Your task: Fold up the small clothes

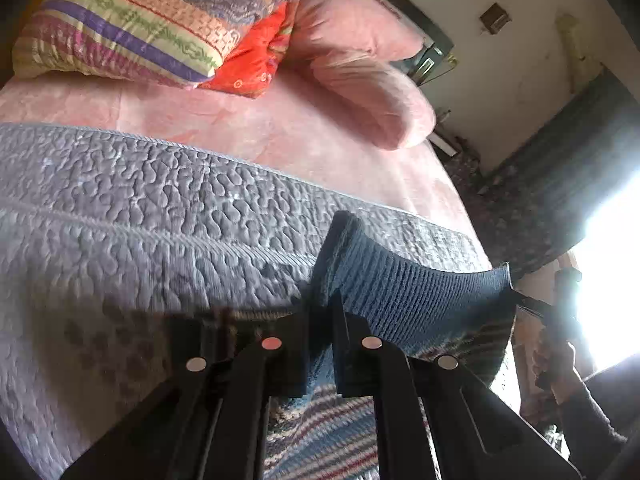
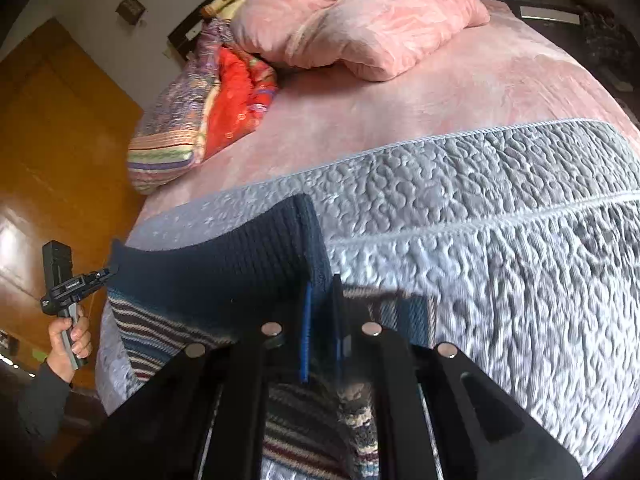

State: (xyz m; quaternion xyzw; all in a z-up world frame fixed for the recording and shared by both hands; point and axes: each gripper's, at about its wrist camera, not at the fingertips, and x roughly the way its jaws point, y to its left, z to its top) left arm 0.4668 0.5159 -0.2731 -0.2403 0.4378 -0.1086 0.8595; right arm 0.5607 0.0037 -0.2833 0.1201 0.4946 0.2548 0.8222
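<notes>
A knitted sweater (image 1: 400, 292) with a dark blue ribbed hem and a striped body hangs stretched between my two grippers, over a grey quilted cover (image 1: 160, 208) on the bed. My left gripper (image 1: 322, 312) is shut on one corner of the hem. The right gripper (image 1: 520, 298) pinches the opposite corner. In the right wrist view, the right gripper (image 2: 322, 300) is shut on the sweater (image 2: 224, 264), and the left gripper (image 2: 108, 271), held by a hand (image 2: 70, 340), grips the far corner. The striped body droops below the fingers.
Behind the grey cover (image 2: 480, 200) lies a pink bed sheet (image 1: 280, 128) with pink pillows (image 2: 360, 28) and a folded colourful quilt (image 1: 132, 28). A wooden door (image 2: 52, 140) stands left of the bed. A bright window (image 1: 608, 272) glares on the right.
</notes>
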